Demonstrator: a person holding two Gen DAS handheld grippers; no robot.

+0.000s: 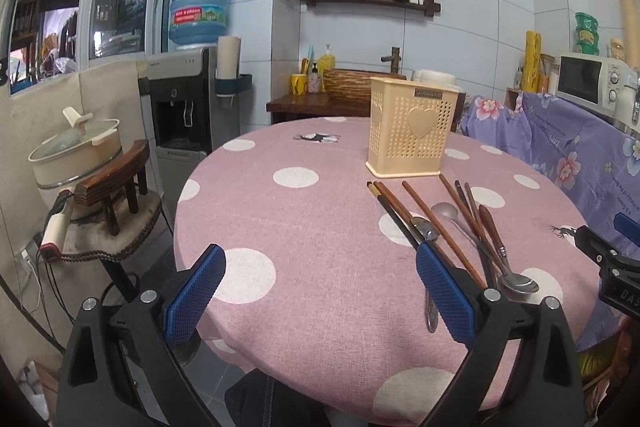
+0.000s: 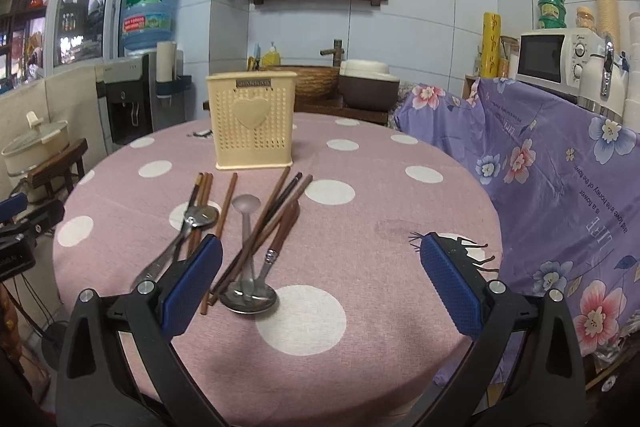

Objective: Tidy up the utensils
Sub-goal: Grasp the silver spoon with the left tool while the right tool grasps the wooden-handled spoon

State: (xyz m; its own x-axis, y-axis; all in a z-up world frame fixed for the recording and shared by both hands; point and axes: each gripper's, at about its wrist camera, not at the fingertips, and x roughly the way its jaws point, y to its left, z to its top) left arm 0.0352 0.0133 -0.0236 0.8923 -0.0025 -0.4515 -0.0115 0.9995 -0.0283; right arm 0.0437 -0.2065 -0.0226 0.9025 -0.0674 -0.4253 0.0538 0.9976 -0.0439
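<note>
A cream perforated utensil holder with a heart on its front stands upright at the back of the round pink polka-dot table. In front of it lie several brown chopsticks mixed with metal spoons, one with a wooden handle. My left gripper is open and empty, left of the pile. My right gripper is open and empty, its left finger just beside the pile.
A purple floral cloth covers furniture at the right, with a microwave behind it. A water dispenser, a pot on a stool and a wooden washbasin stand beyond the table's left and back edges.
</note>
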